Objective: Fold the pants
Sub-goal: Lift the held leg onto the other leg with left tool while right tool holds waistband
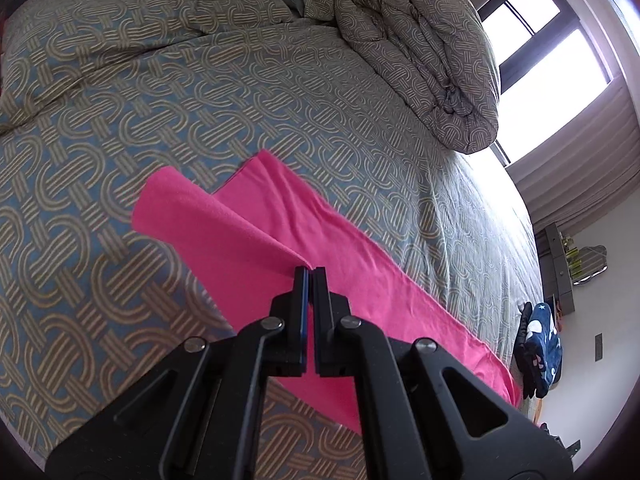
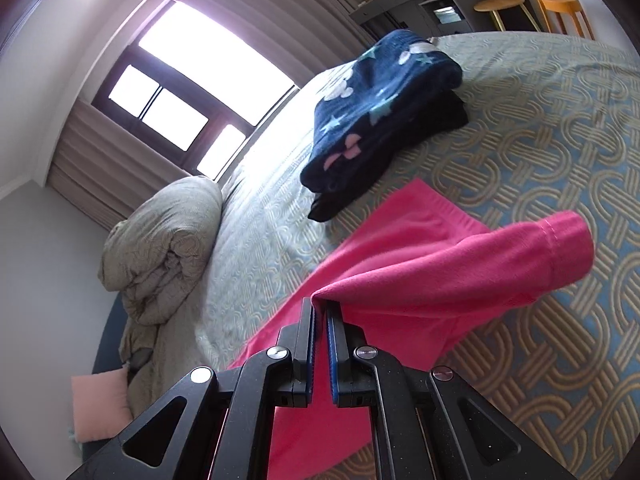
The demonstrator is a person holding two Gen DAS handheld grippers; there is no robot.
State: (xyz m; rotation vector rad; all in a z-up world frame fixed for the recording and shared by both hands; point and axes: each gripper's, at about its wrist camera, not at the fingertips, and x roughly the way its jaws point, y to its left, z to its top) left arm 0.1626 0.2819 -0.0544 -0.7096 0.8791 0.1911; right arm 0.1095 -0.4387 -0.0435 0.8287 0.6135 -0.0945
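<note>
Bedroom with a bed (image 1: 168, 92) spread in a blue-grey cover bearing tan interlocking-ring motifs; a window (image 2: 180, 92) with drawn curtains (image 2: 100, 172) lies behind, and grey cabinets (image 2: 404, 4) and two stools (image 2: 500, 2) stand past the bed's far edge. No writing, brand or label can be read in either view. A rolled duvet (image 1: 432, 64) in the same pattern lies at the window side, a pink cushion (image 2: 100, 404) below it in the right wrist view. A folded navy blanket (image 2: 380, 100) printed with pale stars and hearts sits on a black garment near the pants. The pants (image 1: 280, 232) are bright pink, soft knit, unpatterned, stretched along the bed in a long strip with mild creases. The left gripper (image 1: 311, 270) is closed on a fold of the fabric, one leg end lifted off the cover and hanging to the left of its tips. The right gripper (image 2: 320, 304) is likewise pinched on a gathered edge; from it a stitched hem (image 2: 560, 248) is raised clear of the bed to the right, while the ribbed waistband (image 2: 440, 212) lies flat beyond, close to the blanket.
</note>
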